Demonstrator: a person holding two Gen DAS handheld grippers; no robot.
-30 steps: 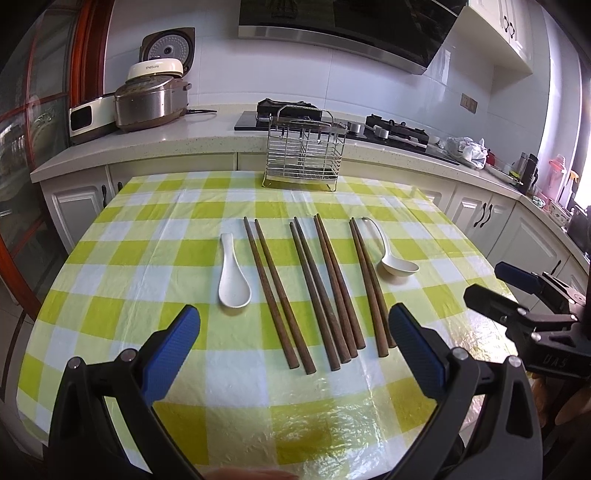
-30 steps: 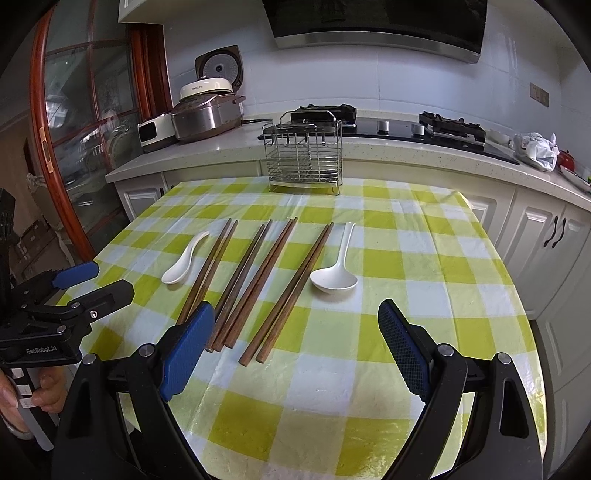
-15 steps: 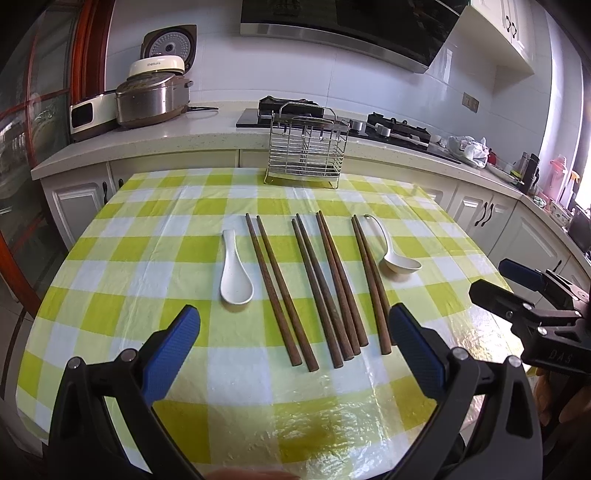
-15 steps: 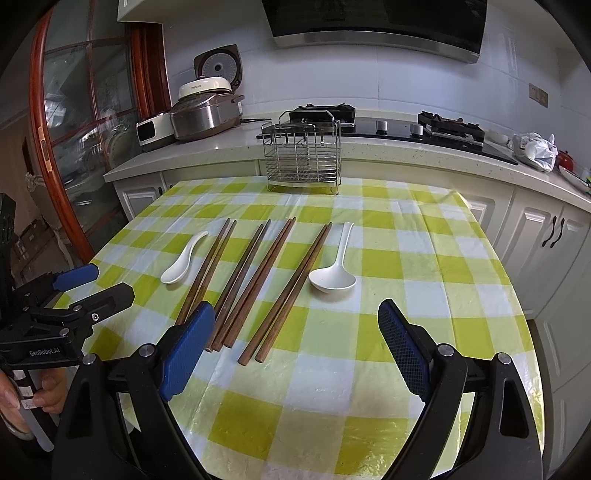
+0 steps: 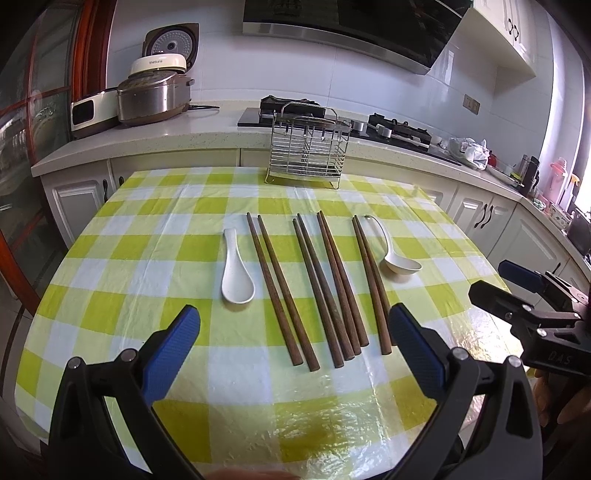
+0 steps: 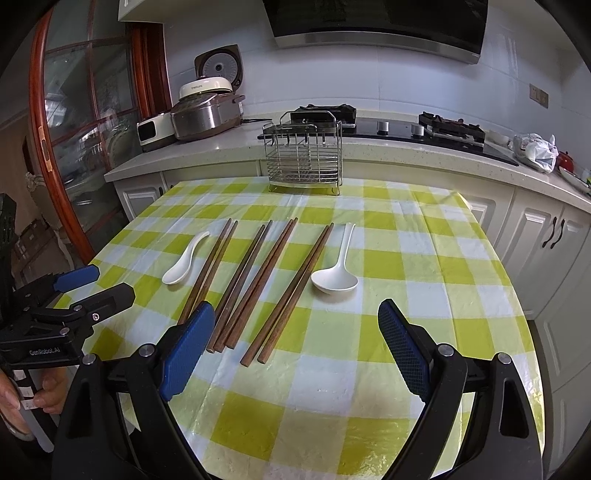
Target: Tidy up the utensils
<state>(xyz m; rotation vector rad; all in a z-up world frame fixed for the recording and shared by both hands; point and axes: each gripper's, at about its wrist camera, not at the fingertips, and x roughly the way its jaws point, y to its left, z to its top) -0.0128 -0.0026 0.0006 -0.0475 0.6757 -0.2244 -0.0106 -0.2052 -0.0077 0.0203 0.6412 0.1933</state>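
Left wrist view: rice cooker (image 5: 155,94) marked "thesuns" far left on counter, wire rack (image 5: 308,146) at table's far edge. White spoon (image 5: 236,273), chopsticks (image 5: 317,288), 2nd spoon (image 5: 393,254) in a row on checked cloth (image 5: 110,295). Left gripper (image 5: 293,354) jaws wide, nothing held; right gripper (image 6: 295,345) same, above table.

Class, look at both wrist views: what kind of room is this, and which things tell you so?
Most likely a home kitchen. A gas hob sits on the worktop under a range hood, a rice cooker stands nearby, and a wire utensil rack sits on the checked table.
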